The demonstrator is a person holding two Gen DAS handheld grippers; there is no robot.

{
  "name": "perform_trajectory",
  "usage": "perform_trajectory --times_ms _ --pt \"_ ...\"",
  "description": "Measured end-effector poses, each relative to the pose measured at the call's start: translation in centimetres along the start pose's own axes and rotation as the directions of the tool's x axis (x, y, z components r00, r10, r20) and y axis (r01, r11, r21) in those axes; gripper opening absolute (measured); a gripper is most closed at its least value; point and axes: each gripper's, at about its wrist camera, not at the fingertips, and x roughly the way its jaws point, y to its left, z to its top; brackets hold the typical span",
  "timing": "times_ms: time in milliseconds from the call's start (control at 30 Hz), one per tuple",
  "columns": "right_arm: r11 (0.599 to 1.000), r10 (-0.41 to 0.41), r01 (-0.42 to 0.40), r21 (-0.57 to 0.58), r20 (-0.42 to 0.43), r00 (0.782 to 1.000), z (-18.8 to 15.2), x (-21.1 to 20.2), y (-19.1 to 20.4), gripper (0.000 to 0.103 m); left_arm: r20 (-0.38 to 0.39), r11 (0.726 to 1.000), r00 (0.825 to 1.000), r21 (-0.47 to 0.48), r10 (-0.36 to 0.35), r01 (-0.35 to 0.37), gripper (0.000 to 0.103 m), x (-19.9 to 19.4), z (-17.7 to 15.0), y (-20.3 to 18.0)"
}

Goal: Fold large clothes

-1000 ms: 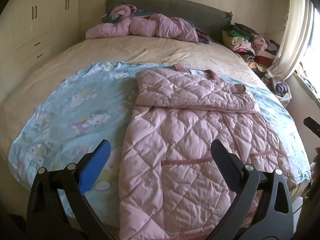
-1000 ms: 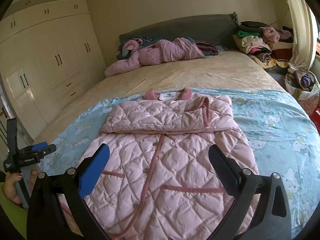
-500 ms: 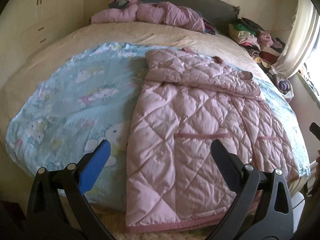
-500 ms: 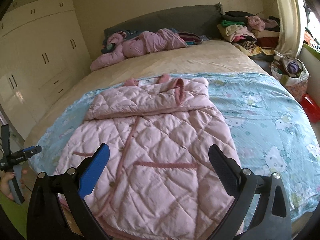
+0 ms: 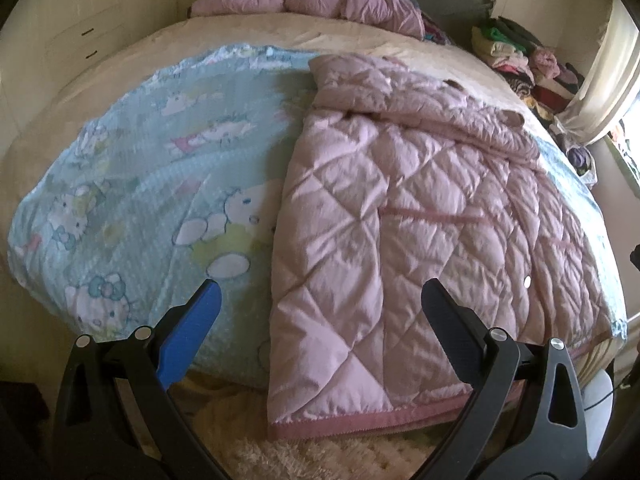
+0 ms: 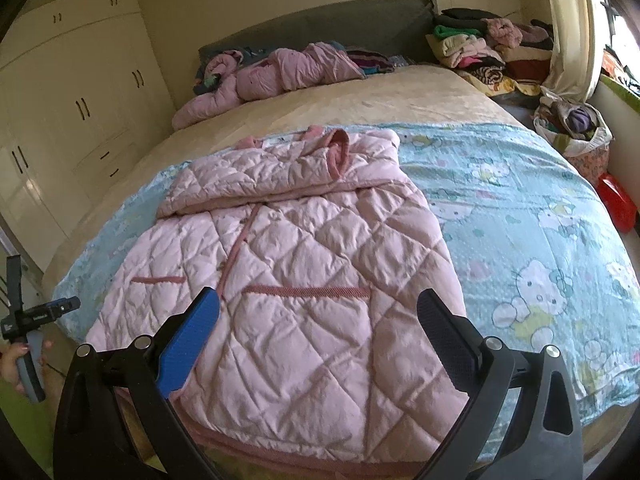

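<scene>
I see the pink quilted coat [image 5: 404,216] lying flat on the blue cartoon blanket [image 5: 152,184], sleeves folded across its chest, hem hanging over the bed [image 6: 360,96] edge. My left gripper [image 5: 320,320] and right gripper [image 6: 318,320] both hover above the hem, jaws spread wide, holding nothing.

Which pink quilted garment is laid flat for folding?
The pink quilted coat on the blue cartoon blanket; the other pink garment lies crumpled by the headboard.

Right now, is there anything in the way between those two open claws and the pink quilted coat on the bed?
Nothing visible. The left gripper and right gripper both hover open above the pink coat, near its bottom hem.
</scene>
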Motion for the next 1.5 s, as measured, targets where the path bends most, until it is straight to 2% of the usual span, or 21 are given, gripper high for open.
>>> perform_trajectory --times_ms 367,800,933,1167,1300,1433,1467,1500 --pt "1.0 -0.013 0.014 0.021 -0.051 0.999 -2.7 0.3 -2.1 0.099 -0.122 0.999 0.992 -0.023 -0.025 0.022 0.094 3.1 -3.1 0.7" --pt "0.999 -0.015 0.019 0.033 -0.125 0.992 -5.4 0.7 -4.3 0.099 -0.211 0.997 0.976 -0.062 -0.05 0.038 0.094 5.9 -5.3 -0.1" --pt "0.999 -0.031 0.035 0.027 -0.154 0.988 -6.2 0.9 -4.8 0.099 -0.207 0.998 0.978 -0.065 -0.039 0.026 0.094 6.4 -6.0 -0.4" --pt "0.996 -0.049 0.062 0.06 -0.199 0.979 -7.4 1.2 -6.9 0.099 -0.187 0.996 0.98 -0.062 -0.069 0.059 0.094 5.9 -6.2 -0.2" --pt "0.993 -0.006 0.036 0.113 -0.255 0.967 -8.2 2.0 -8.1 0.099 -0.178 0.995 0.979 -0.057 -0.096 0.087 0.094 5.6 -6.3 -0.5" --pt "0.979 0.074 -0.014 0.203 -0.29 0.954 -8.8 2.9 -9.2 0.098 -0.177 0.993 0.978 -0.06 -0.114 0.105 0.093 5.5 -6.6 -0.7" --pt "0.974 0.095 -0.028 0.227 -0.293 0.951 -8.9 3.1 -9.4 0.097 -0.179 0.992 0.977 -0.061 -0.116 0.107 0.093 5.5 -6.7 -0.7" --pt "0.964 0.128 -0.049 0.263 -0.292 0.948 -9.1 3.4 -9.7 0.085 -0.179 0.992 0.977 -0.062 -0.119 0.109 0.093 5.4 -6.8 -0.7"
